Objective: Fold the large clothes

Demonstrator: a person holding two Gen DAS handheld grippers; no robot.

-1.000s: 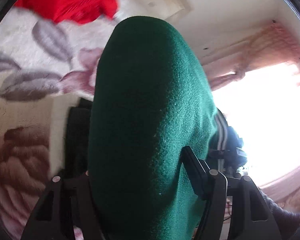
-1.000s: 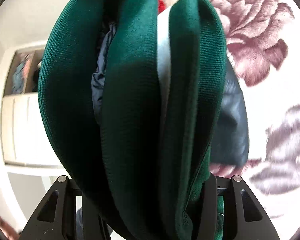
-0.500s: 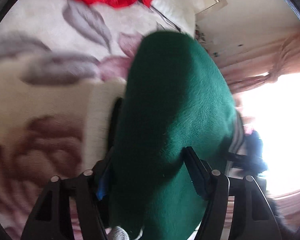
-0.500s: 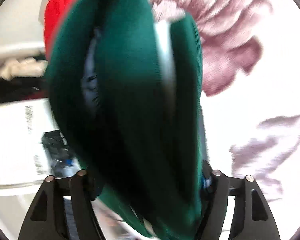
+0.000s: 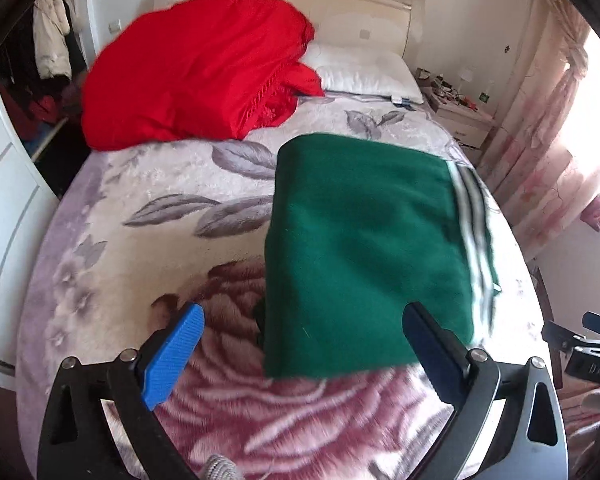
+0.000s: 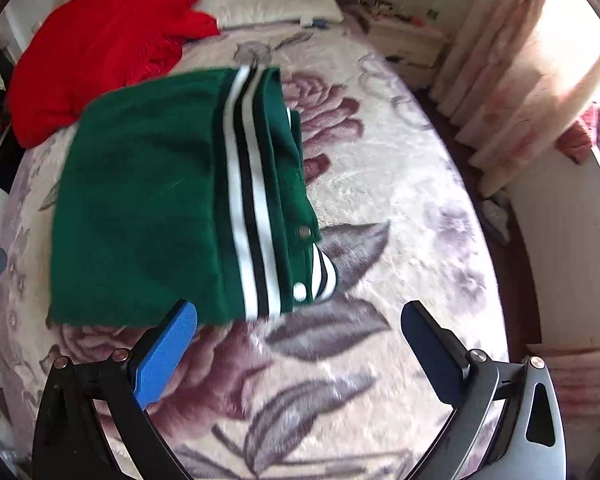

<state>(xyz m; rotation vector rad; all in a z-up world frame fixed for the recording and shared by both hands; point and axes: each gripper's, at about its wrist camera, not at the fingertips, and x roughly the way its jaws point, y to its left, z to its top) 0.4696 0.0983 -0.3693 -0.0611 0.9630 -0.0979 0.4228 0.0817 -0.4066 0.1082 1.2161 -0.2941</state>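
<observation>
Green jacket (image 5: 364, 248) lying folded flat on floral bed cover (image 5: 148, 248), striped hem (image 6: 248, 200) facing right side. Left gripper (image 5: 300, 344) hovering spread apart, holding nothing. Right gripper (image 6: 300, 340) likewise spread, empty. Red blanket (image 5: 196, 68) sitting heaped beside pillow (image 5: 364, 68).

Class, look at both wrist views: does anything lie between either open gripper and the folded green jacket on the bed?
Nothing visible does. The green jacket lies just beyond the right gripper and the left gripper, with only floral blanket between.
</observation>
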